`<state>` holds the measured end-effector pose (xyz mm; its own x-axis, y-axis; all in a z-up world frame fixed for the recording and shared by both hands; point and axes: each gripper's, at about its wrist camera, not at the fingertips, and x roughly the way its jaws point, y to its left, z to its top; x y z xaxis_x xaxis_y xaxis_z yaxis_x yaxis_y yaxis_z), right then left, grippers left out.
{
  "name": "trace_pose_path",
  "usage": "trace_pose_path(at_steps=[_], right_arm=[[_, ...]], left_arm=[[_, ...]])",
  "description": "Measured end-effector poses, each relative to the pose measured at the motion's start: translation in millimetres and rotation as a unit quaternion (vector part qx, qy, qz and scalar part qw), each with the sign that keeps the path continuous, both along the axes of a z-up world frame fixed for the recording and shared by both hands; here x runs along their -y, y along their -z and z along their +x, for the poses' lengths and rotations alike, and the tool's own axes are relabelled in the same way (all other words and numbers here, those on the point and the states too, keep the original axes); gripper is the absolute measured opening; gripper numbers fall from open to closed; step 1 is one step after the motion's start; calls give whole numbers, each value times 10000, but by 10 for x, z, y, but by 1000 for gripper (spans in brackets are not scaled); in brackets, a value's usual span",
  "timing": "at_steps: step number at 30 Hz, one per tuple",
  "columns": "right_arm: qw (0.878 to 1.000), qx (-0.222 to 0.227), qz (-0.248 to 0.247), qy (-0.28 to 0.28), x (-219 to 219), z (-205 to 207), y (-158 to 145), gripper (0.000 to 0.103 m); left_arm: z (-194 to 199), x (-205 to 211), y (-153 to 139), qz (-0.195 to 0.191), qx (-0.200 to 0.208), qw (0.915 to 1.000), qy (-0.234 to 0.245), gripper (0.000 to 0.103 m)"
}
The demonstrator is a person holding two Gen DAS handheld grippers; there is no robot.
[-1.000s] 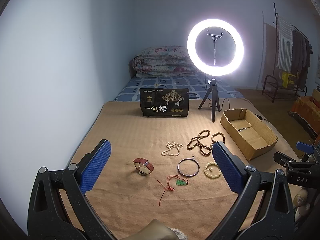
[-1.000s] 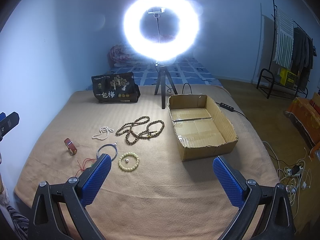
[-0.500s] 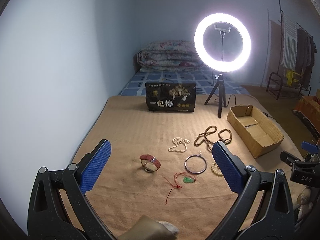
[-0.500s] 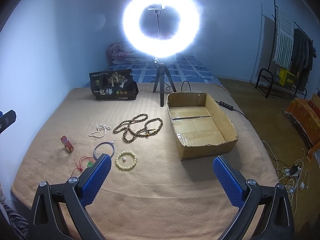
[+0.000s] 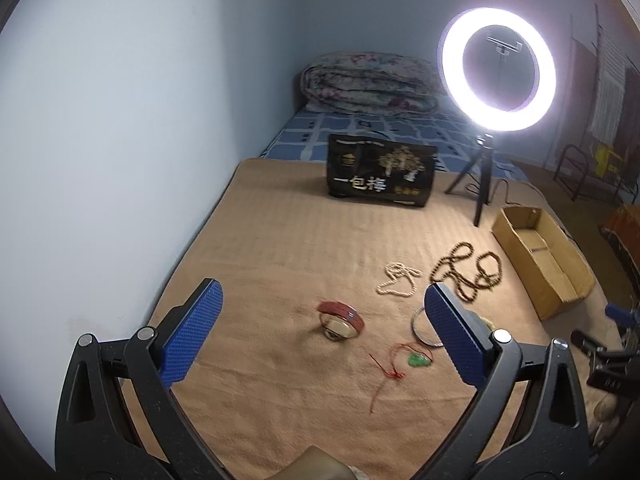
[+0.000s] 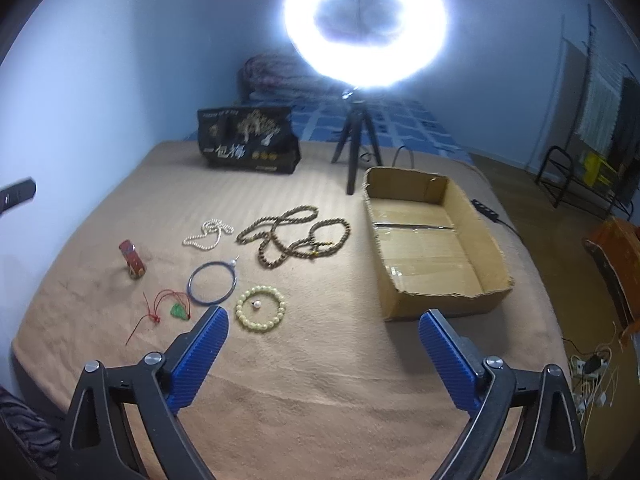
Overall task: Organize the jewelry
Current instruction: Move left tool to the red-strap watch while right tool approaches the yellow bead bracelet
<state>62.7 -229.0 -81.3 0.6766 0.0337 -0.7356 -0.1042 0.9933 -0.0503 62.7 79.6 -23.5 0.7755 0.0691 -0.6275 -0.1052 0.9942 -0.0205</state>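
1. Both views slid closer to the jewelry; left gripper (image 5: 320,332) and right gripper (image 6: 324,354) are spread wide, empty.
2. Red bracelet (image 5: 341,319) lies on the blanket (image 5: 280,248), between the left fingers. I'd drop straight down and pinch its band.

Left gripper (image 5: 320,330) hangs wide apart above the red bracelet (image 5: 341,317).
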Motion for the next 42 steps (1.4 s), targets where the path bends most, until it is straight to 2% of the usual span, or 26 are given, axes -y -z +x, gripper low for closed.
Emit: trace_pose_path(at_steps=[3,9,12,15,18,22,25,29,33,40,42], right_arm=[[9996,-203,92,-166,-12,136,86,89],[9976,-524,43,-448,-42,358,250,80],[9953,-773,184,-560,-44,473,374,75],[9916,-1095,302,-623,-66,575,528,66],[9883,-1310,323,-712,-135,668,662,58],[9859,-1486,319,-701,-196,793,792,48],[9836,-1603,372,-737,-212,858,862,46],[9795,-1801,539,-723,-188,925,955,41],[9769,-1909,628,-732,-171,974,1010,39],[9747,-1964,676,-825,-206,1034,1078,34],[9737,-1999,715,-827,-220,1063,1109,33]], left_arm=[[139,-183,42,-129,-97,9998,-145,102],[449,-441,348,-583,-723,9954,-215,81],[549,-504,591,-1206,-1267,9844,-163,80],[635,-446,739,-1523,-1649,9744,-112,80],[731,-308,804,-1503,-1766,9727,-70,80],[882,-182,954,-1591,-2050,9657,-100,80],[1008,-145,1093,-1652,-2280,9593,-225,80],[1154,-156,1234,-1931,-2484,9483,-420,80],[1261,-153,1361,-1896,-2624,9438,-667,80],[1388,-136,1531,-1802,-2802,9399,-743,80],[1411,-159,1590,-1803,-2878,9370,-824,77]])
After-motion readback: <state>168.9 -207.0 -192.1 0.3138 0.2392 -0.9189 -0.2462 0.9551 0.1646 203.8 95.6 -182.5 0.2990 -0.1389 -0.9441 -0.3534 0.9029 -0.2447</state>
